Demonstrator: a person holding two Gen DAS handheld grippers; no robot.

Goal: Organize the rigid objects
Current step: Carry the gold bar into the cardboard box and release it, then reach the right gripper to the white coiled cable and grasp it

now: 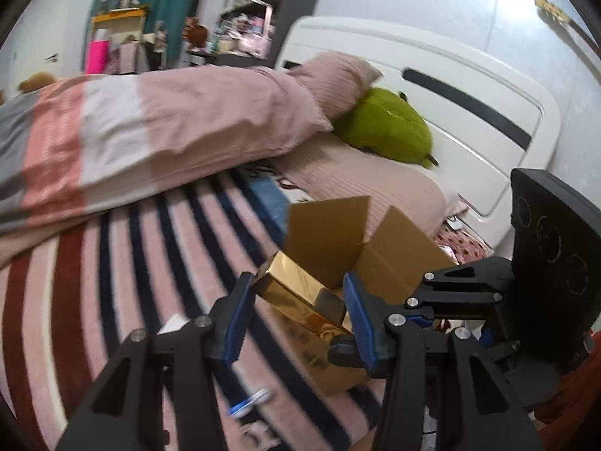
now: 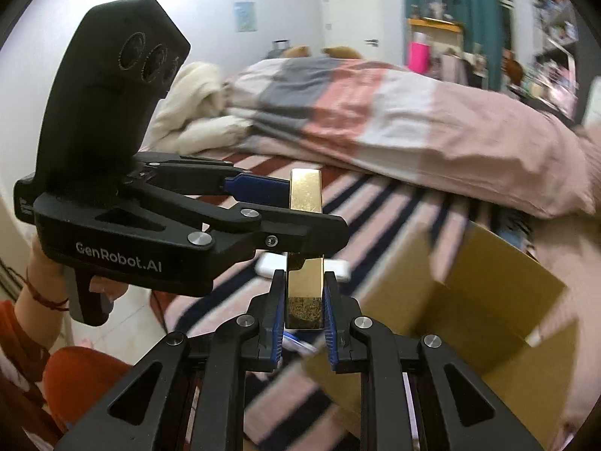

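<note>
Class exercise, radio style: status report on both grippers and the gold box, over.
Right gripper shut on gold box. Left gripper open, fingers either side of it. Cardboard box open alongside. Nothing in the way.

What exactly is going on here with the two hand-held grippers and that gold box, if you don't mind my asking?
A person is tidying items on a bed with a striped blanket. Both tools meet on a shiny gold box: the right hand-held gripper clamps its near end, and the left hand-held gripper has its blue pads on either side of it; whether they press on it is unclear. It hangs in the air beside an open cardboard box, not yet inside.
</note>
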